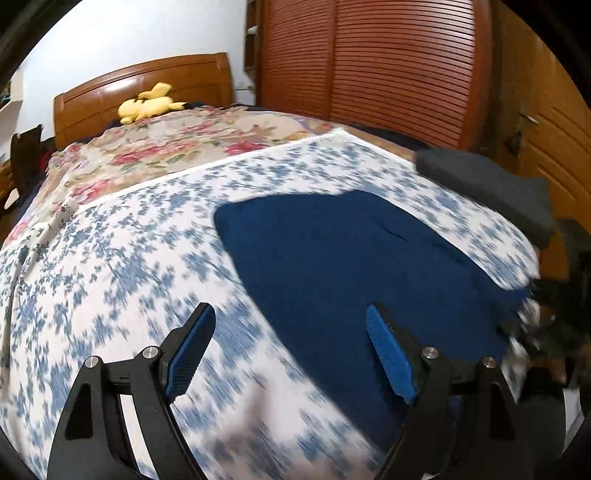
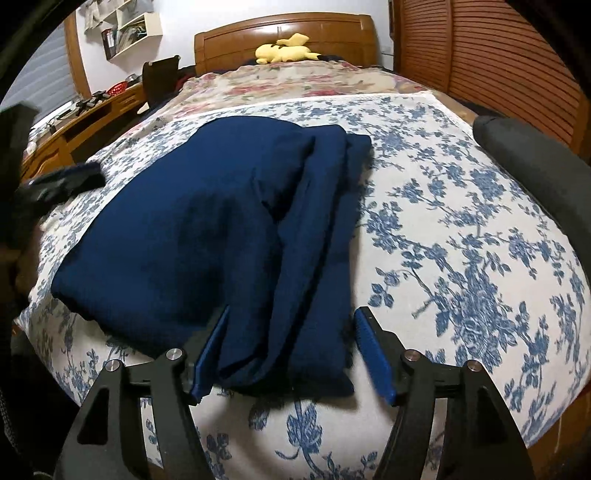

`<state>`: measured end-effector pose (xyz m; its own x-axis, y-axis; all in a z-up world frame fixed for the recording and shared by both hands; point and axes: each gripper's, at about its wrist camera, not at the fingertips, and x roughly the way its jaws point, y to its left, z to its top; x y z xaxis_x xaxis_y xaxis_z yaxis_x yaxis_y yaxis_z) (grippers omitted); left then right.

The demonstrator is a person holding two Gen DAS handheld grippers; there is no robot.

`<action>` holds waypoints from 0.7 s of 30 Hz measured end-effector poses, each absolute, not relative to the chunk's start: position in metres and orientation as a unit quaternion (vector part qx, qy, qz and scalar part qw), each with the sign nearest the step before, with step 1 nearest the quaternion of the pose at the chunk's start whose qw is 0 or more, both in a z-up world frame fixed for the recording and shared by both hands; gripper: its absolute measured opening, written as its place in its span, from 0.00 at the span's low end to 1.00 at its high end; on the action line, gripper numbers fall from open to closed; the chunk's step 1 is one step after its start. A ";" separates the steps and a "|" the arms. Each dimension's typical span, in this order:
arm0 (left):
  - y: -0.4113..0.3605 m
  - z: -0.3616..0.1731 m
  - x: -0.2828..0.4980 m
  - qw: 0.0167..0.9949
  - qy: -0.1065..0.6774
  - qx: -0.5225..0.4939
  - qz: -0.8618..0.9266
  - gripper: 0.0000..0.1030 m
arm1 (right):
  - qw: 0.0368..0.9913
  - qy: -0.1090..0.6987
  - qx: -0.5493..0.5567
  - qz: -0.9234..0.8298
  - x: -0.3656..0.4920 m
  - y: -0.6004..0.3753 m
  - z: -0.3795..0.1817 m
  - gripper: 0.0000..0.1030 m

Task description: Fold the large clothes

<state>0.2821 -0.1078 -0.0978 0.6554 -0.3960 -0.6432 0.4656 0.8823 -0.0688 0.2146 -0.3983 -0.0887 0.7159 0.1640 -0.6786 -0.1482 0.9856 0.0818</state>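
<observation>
Navy garment (image 2: 207,236) is lying partly folded on the blue-floral sheet (image 2: 461,240) covering the near half of the bed, body spread flat to the left and a long folded strip running down its right side toward the camera. Right gripper (image 2: 291,350) is sitting low at the near end of that strip with jaws spread wide, the strip's end lying between the two blue pads (image 2: 373,354) (left pad looks to be touching the cloth edge, right pad is standing apart from it), nothing clamped.

Left gripper (image 1: 291,354) is hovering over the sheet (image 1: 110,266) with jaws wide too, gripping nothing; its right pad (image 1: 388,354) is showing over the navy garment (image 1: 354,266), its left pad over bare floral print. That view is motion-blurred, so whether the fingers are touching fabric can't be told. Garment is lying right of centre there, flat, with one small crease.

Farther up the bed a pink-rose floral blanket (image 2: 288,83) is covering the head end, and a yellow plush toy (image 2: 286,51) is lying against the wooden headboard (image 2: 284,31). Slatted wooden wardrobe doors (image 2: 491,59) are standing to the right of the bed. Dark grey padded shape (image 2: 532,162) is intruding at the right edge of both views (can't tell what it is). Wooden desk (image 2: 85,114) with clutter is sitting left of the bed.
</observation>
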 end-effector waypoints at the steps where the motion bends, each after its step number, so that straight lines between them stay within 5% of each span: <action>1: -0.107 -0.098 0.295 0.909 0.343 0.048 -0.231 0.82 | 0.926 0.367 0.013 0.084 0.215 -0.398 -0.090 0.67; 21: -0.123 -0.143 0.450 0.882 0.424 0.007 -0.204 0.78 | 0.926 0.363 0.030 0.097 0.220 -0.403 -0.099 0.72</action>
<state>0.4499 -0.1228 -0.1427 0.5568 -0.3528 -0.7520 0.3655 0.9170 -0.1596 0.2200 -0.4032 -0.0989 0.7172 0.2010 -0.6672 -0.1581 0.9795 0.1251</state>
